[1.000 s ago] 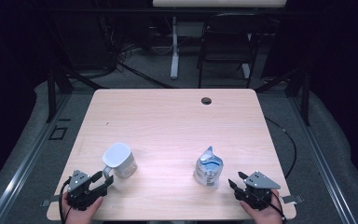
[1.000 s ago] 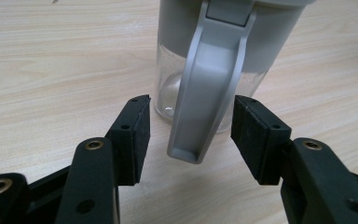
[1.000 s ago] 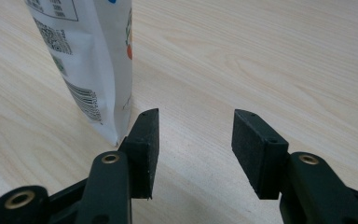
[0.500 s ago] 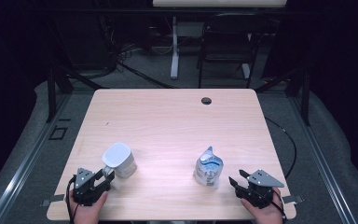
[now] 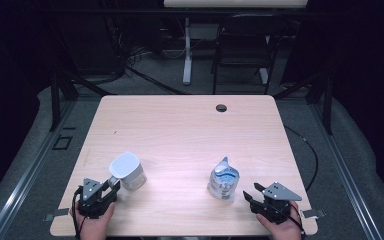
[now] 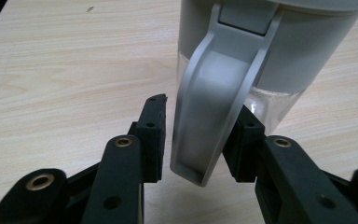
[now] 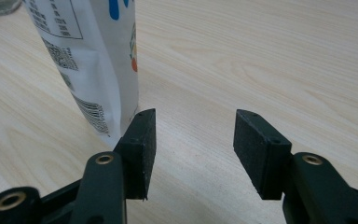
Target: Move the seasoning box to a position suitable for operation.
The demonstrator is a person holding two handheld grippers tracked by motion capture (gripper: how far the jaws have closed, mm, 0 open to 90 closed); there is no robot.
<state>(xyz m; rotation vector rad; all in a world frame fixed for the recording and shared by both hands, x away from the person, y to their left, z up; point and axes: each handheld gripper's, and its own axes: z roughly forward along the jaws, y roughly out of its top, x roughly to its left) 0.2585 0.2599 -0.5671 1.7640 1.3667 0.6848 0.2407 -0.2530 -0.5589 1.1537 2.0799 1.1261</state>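
A white jug (image 5: 126, 170) with a clear lower part stands at the table's front left, its grey handle (image 6: 209, 116) facing the person. My left gripper (image 5: 114, 184) has that handle between its jaws. The jaws have just been closing; in the left gripper view the left pad (image 6: 154, 135) still stands a little off the handle, so the gripper is open. At the front right a white pouch (image 5: 223, 179) with blue print stands upright. My right gripper (image 5: 250, 192) sits just to its right, open. Nothing lies between its pads, and the pouch (image 7: 98, 60) is beside its left jaw.
The light wooden table (image 5: 190, 135) has a round cable hole (image 5: 221, 108) near its far edge. A dark chair (image 5: 245, 50) and a table leg stand on the floor beyond it. Both hands rest at the front edge.
My left gripper has shifted slightly towards the jug and its jaws have narrowed around the handle. The right gripper and the pouch have stayed put.
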